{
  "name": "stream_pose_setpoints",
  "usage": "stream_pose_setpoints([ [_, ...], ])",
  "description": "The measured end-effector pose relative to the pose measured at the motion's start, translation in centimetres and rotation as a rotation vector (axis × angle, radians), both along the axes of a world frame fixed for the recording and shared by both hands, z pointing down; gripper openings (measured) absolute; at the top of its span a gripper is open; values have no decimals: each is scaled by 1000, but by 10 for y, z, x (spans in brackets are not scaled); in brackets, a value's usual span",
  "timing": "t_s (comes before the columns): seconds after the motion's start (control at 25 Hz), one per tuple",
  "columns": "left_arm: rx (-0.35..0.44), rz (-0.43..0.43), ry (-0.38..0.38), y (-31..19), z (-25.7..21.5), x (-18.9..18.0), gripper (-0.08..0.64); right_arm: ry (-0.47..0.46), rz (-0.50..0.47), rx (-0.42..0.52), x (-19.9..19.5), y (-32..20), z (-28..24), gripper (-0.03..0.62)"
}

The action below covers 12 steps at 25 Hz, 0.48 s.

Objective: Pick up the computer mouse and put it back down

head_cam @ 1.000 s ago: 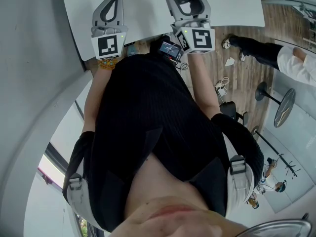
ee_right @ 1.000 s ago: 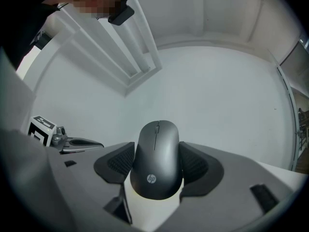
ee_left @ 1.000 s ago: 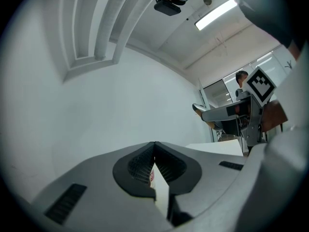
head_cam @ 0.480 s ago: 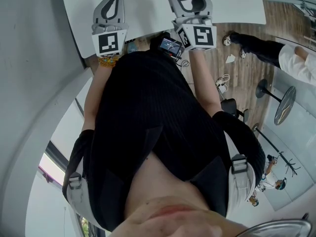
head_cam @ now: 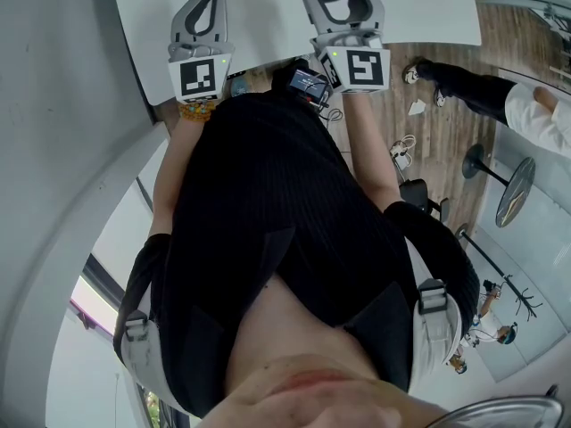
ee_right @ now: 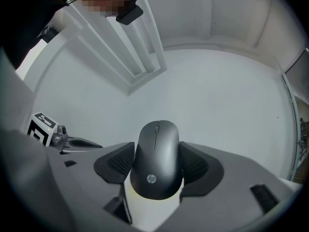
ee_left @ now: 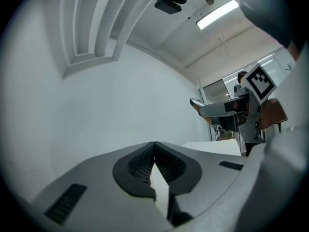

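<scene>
Over the white surface (head_cam: 268,7), right hand-held gripper (ee_right: 158,151) has both jaws clamped on the sides of the dark mouse (ee_right: 156,166). Left hand-held gripper (ee_left: 154,151) alongside: jaws pressed together, holding nothing.

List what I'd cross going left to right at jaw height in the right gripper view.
In order: left gripper, shut, in the background → left-hand pad → computer mouse, clamped between the pads → right-hand pad.
</scene>
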<state>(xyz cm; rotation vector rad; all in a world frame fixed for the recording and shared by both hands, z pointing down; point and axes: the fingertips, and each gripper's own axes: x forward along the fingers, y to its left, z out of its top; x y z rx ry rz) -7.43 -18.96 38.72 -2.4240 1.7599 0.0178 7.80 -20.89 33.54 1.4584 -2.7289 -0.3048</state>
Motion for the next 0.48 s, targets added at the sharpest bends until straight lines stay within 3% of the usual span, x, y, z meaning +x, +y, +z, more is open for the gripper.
stream_pose_setpoints([
  [0.48, -26, -3, 5, -2, 9, -5, 14, 2, 13, -44, 0, -7, 11, 281],
])
